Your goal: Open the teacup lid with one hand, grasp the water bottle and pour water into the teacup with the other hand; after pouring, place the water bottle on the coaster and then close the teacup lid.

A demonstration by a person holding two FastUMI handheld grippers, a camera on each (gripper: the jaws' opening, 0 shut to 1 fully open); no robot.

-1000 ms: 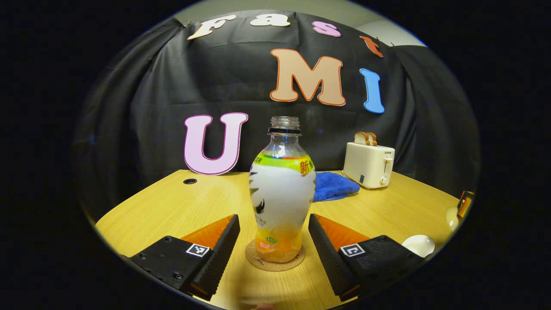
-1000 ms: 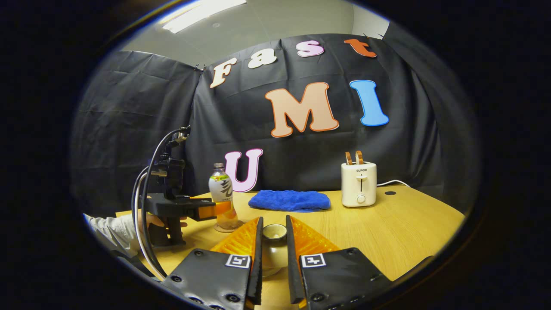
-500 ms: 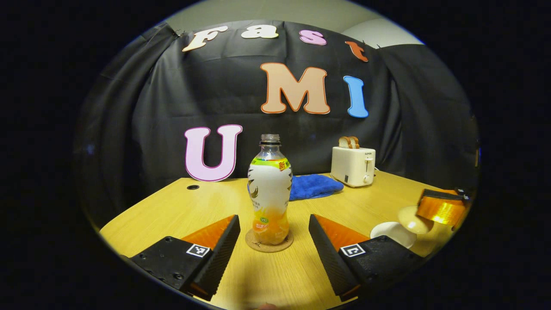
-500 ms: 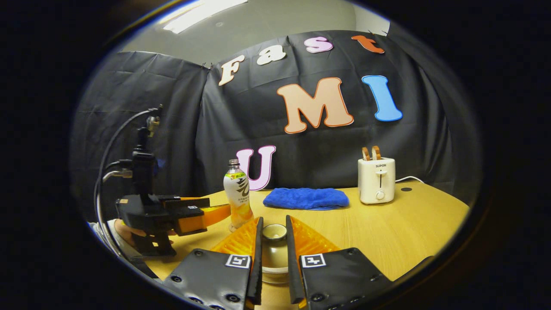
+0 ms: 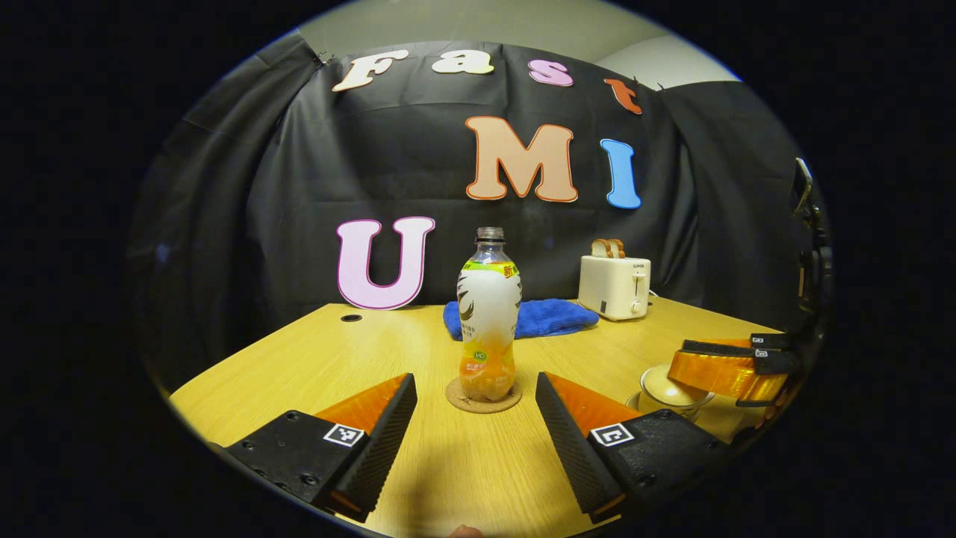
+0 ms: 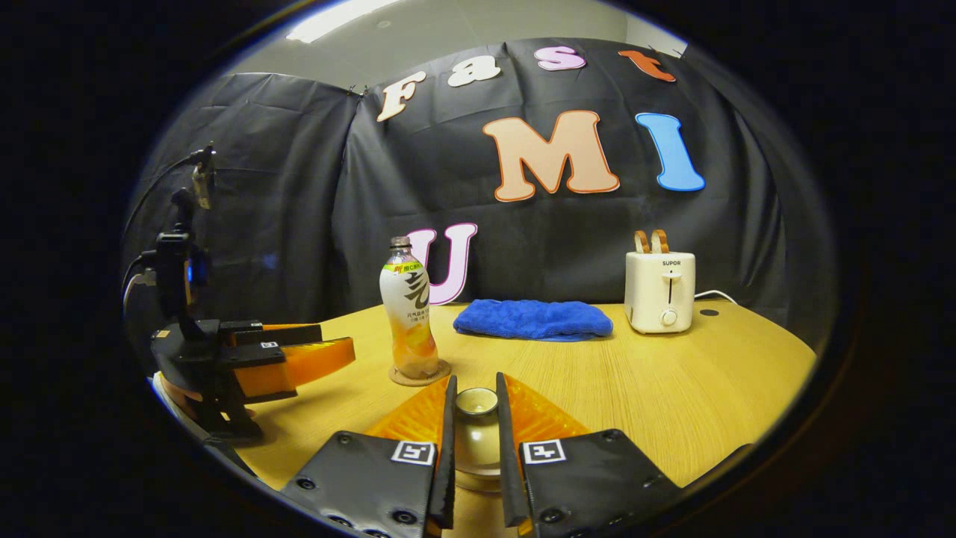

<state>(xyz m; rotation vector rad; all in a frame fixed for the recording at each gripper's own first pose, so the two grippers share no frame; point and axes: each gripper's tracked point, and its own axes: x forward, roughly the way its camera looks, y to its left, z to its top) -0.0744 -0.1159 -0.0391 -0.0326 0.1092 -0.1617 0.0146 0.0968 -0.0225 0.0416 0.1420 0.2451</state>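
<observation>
The water bottle [image 5: 489, 314] stands upright, uncapped, on the round cork coaster [image 5: 483, 396]. My left gripper [image 5: 474, 422] is open a short way in front of it, touching nothing. In the right gripper view the bottle [image 6: 409, 314] and coaster [image 6: 420, 372] sit left of centre, with the left gripper [image 6: 336, 338] open to their left. My right gripper [image 6: 475, 388] is shut on the knob of the cream teacup lid [image 6: 476, 403]. In the left gripper view the right gripper [image 5: 680, 359] holds the lid [image 5: 661, 382] low over the teacup [image 5: 668, 405]; whether the lid is seated I cannot tell.
A blue towel [image 6: 534, 320] lies at the back of the wooden table [image 6: 672, 396], with a white toaster [image 6: 661, 291] holding toast to its right. A cable hole [image 5: 351, 317] marks the table's far left. The black cloth wall closes the back.
My left gripper has drawn back from the bottle, which stays on the coaster. My right gripper has brought the lid down and over the teacup.
</observation>
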